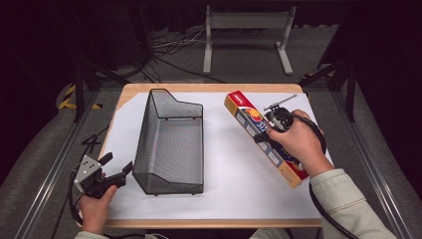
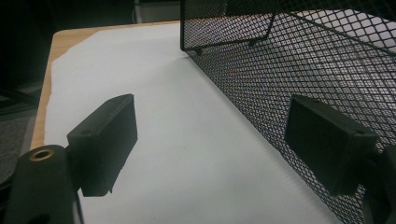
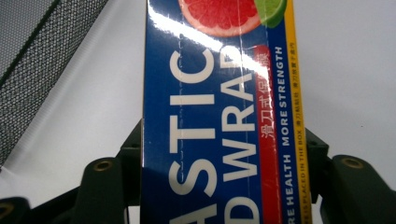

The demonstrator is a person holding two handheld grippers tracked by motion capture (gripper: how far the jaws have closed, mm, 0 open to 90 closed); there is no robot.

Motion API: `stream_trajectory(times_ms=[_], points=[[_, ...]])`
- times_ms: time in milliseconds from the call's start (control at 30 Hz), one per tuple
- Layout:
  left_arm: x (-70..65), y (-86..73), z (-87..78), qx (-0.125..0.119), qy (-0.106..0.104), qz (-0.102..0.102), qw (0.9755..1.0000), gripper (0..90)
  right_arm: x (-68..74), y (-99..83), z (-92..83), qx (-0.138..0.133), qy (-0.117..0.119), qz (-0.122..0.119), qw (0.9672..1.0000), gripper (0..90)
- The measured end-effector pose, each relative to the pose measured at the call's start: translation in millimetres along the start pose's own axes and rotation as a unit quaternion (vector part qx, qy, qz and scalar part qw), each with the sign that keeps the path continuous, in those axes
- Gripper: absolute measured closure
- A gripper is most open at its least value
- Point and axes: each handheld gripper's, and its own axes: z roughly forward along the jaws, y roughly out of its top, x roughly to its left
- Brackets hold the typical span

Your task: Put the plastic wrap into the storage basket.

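High view, from the left: the left gripper (image 1: 115,169) hangs released at the table's near-left corner, jaws spread with nothing between them, just beside the black mesh basket (image 1: 170,144). That basket stands mid-table on the white sheet (image 1: 234,174). Farther right, the right gripper (image 1: 266,130) is clenched across the long plastic wrap box (image 1: 249,117), which lies diagonally. Beyond the wooden table (image 1: 199,87), cables and a grey stand sit on a dark floor.
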Motion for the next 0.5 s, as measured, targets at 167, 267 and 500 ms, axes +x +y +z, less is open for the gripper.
stream_trajectory(times_ms=[167,267,500], points=[[-0.3,0.0,0.1,-0.001,0.001,0.001,1.0000,17.6,3.5,2.7,-9.5,-0.005,0.000,0.002,1.0000,40.0],[-0.5,-0.1,0.3,0.001,0.000,0.003,1.0000,17.6,5.5,4.0,-13.6,-0.011,-0.001,-0.002,0.9999,40.1],[-1.0,-0.1,0.4,0.000,0.000,0.003,1.0000,17.7,19.1,8.2,-18.7,-0.041,0.002,-0.004,0.9992,40.0]])
